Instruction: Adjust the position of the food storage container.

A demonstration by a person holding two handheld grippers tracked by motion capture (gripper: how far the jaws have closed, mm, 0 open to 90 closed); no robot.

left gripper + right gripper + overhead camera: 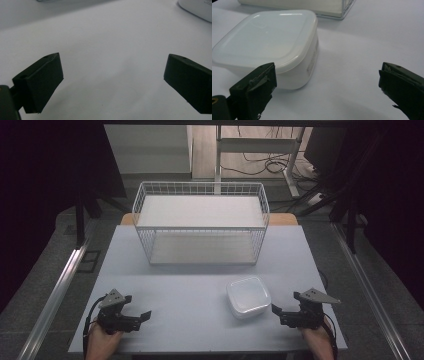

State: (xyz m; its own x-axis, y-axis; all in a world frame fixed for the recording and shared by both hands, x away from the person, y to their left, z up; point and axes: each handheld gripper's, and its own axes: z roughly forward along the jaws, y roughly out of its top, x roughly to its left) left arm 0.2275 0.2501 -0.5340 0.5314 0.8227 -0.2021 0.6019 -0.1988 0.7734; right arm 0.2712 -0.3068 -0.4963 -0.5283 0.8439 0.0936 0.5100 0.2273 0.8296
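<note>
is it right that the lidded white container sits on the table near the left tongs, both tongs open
Not quite: the lidded white container sits near the right tongs, not the left tongs, as the high view shows. Both tongs are open, and it does rest on the table.

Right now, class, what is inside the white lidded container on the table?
The white container has its lid pressed on. Through the cloudy plastic nothing can be made out, so its contents, if any, stay hidden.
</note>
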